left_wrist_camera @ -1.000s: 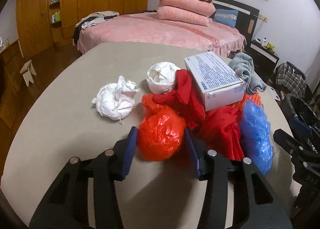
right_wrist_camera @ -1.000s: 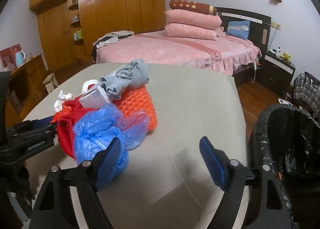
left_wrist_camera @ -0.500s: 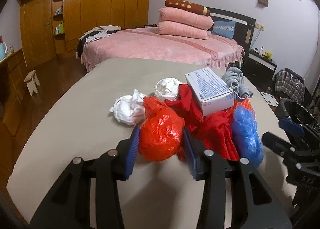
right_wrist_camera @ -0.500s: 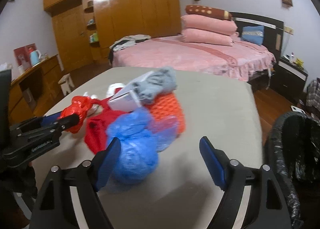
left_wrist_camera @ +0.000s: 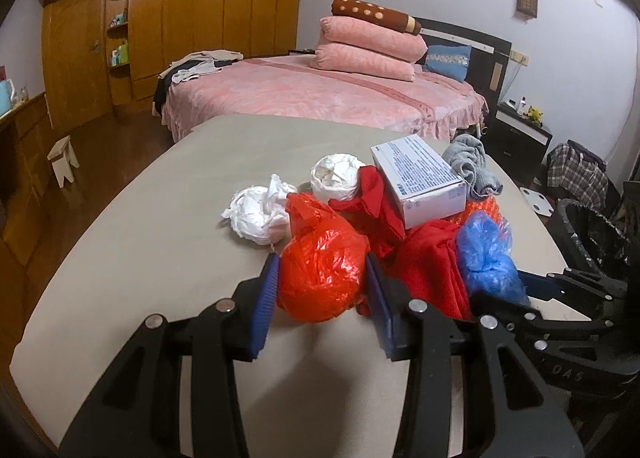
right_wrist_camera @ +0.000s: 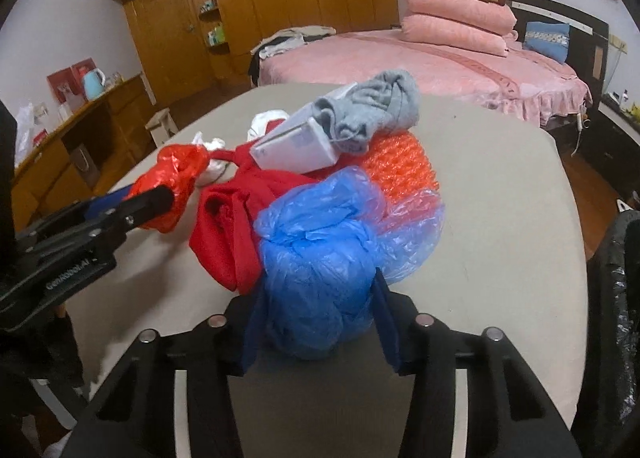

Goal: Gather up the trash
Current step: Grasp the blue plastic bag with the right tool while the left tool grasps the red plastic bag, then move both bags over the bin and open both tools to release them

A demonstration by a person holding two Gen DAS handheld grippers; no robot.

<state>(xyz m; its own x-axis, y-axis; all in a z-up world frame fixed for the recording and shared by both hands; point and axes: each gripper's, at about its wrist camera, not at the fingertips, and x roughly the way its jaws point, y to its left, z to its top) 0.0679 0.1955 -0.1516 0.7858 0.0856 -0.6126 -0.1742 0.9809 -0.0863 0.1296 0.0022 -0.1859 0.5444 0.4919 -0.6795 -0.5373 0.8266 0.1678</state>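
- A beige counter (left_wrist_camera: pixel 160 218) in a bedroom carries a heap of trash near its right side.
- The left tongs (left_wrist_camera: pixel 322 278) grip a crumpled orange-red plastic bag (left_wrist_camera: pixel 320 270) — both blue pads press against its sides, at the near left of the heap.
- The right tongs (right_wrist_camera: pixel 320 298) are closing around a bunched blue plastic bag (right_wrist_camera: pixel 316 258) at the near right of the heap; the bag sits between the pads, which touch its sides.
- Between the two bags lies a red cloth (right_wrist_camera: pixel 232 218).
- A white box (left_wrist_camera: pixel 420 182) rests on top of the heap, with a grey cloth (right_wrist_camera: pixel 372 110) just against it and orange bubble wrap (right_wrist_camera: pixel 400 170) underneath.
- Two white paper wads (left_wrist_camera: pixel 260 210) lie just left of the heap.
- A black-lined bin (left_wrist_camera: pixel 592 234) stands beside the counter's right edge — a pink bed (left_wrist_camera: pixel 320 98) fills the background.
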